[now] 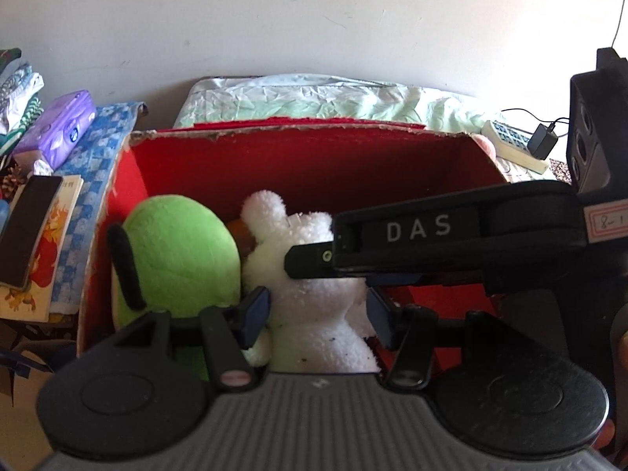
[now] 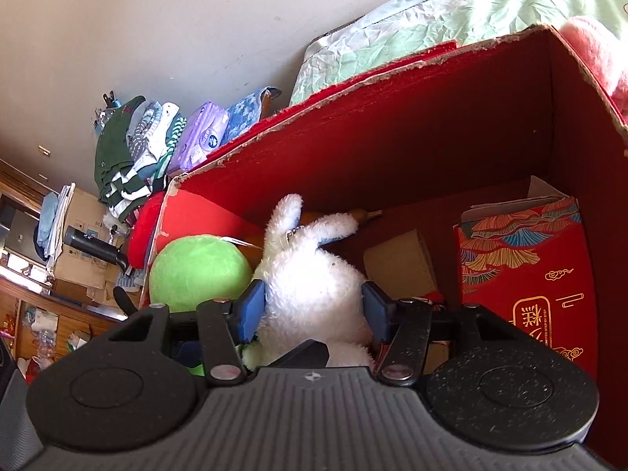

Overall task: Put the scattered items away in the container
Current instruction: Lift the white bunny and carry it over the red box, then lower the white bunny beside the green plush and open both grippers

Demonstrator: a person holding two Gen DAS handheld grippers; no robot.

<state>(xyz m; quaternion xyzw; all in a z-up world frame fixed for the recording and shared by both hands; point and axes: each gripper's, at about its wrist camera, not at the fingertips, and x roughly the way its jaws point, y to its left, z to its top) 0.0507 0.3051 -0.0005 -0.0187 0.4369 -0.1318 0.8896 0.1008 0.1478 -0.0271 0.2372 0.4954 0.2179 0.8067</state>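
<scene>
On the far left, outside the container, you can count one purple tissue pack (image 1: 59,129) and one book (image 1: 51,251) with a dark flat slab (image 1: 27,231) lying on it. The frame edge cuts off the lower part of the book.

The container is a red box (image 1: 298,133) with a torn rim. At its left wall lies one green plush toy (image 1: 180,251); its lower part is hidden behind your left gripper (image 1: 318,310). Just beside it, touching it, is one white plush rabbit (image 1: 314,325), so two soft toys are inside. Something brown (image 1: 243,235) shows between them, too covered to make out.

The rabbit's lower body sits between the blue pads of the left gripper. Whether they squeeze it or only stand beside it, I cannot tell.

Your right gripper (image 2: 312,306) reaches in from the right, above the rabbit. In its own camera both pads lie against the rabbit's sides and the fur bulges over them, so it is gripping the rabbit. The rabbit's feet are hidden under the gripper body.

To the right in the box are one tan box (image 2: 396,259), partly in shadow, and one patterned red carton (image 2: 522,267) standing against the right wall. Behind that wall is one pink plush thing (image 2: 596,55), mostly cut off.
</scene>
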